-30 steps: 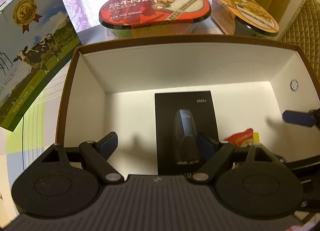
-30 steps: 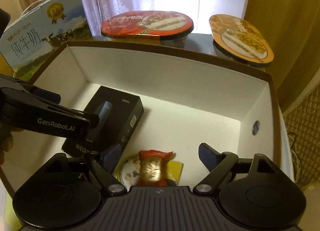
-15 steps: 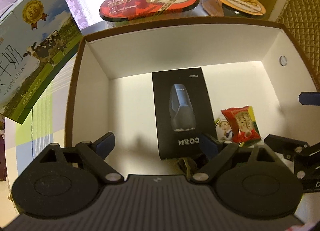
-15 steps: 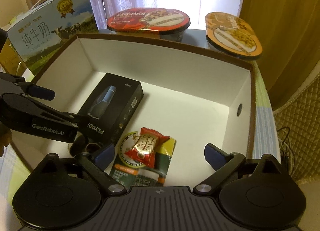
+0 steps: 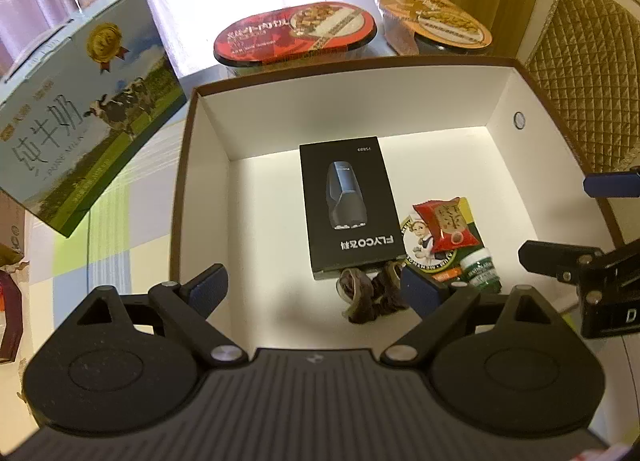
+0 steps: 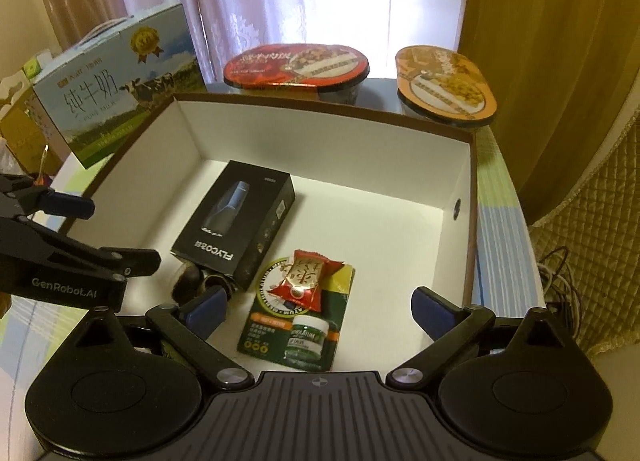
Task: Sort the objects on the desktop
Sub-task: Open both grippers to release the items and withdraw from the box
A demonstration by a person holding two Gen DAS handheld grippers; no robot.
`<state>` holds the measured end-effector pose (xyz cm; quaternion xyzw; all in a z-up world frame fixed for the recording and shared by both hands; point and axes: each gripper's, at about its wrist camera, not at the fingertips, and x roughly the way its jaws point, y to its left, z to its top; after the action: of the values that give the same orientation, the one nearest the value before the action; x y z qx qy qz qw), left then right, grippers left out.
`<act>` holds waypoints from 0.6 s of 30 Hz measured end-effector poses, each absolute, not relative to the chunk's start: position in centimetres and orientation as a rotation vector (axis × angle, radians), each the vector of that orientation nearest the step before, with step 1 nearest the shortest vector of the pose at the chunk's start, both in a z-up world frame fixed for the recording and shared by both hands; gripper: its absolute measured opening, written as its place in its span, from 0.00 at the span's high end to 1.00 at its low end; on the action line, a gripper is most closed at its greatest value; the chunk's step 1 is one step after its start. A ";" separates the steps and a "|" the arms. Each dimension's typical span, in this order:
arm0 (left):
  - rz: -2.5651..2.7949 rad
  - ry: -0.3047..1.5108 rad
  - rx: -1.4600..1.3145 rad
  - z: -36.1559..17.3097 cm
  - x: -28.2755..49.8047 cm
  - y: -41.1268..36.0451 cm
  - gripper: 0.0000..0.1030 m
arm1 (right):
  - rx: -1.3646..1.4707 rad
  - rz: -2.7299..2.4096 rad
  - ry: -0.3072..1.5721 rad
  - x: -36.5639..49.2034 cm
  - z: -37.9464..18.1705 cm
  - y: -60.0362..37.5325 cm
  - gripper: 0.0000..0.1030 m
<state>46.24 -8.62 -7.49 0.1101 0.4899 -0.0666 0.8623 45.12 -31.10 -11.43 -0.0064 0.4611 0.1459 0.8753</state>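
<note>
- The left tongs (image 5: 316, 287) are spread wide and hold nothing; they hang over the near edge of the open cardboard box (image 5: 360, 101).
- The right tongs (image 6: 320, 303) are also wide apart and empty, above the near right part of the same box (image 6: 320, 133).
- Inside the box a black FLYCO shaver box (image 5: 346, 205) lies flat near the middle of the white floor.
- Just beside it, on its right, lies a green carded ointment pack (image 6: 296, 325), with a small green jar under its plastic.
- A red candy packet (image 6: 306, 279) rests on top of this pack.
- A dark crumpled item (image 5: 370, 293) lies at the near end of the shaver box, touching it; I cannot tell what it is.
- Behind the box, on the counter (image 5: 108, 221), stand a red instant rice bowl (image 5: 296, 35) and an orange instant bowl (image 5: 434, 23).
- A pure milk carton (image 5: 80, 117) stands to the left of the box.
</note>
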 end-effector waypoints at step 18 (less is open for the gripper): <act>-0.141 0.925 0.245 -3.5 39.2 -8.3 0.10 | 0.047 0.286 0.869 39.0 -7.9 -31.2 0.06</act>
<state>39.24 -8.34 -3.50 0.1180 0.4448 -0.0679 0.8852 39.04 -31.22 -7.87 0.0228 0.4195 0.1383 0.8969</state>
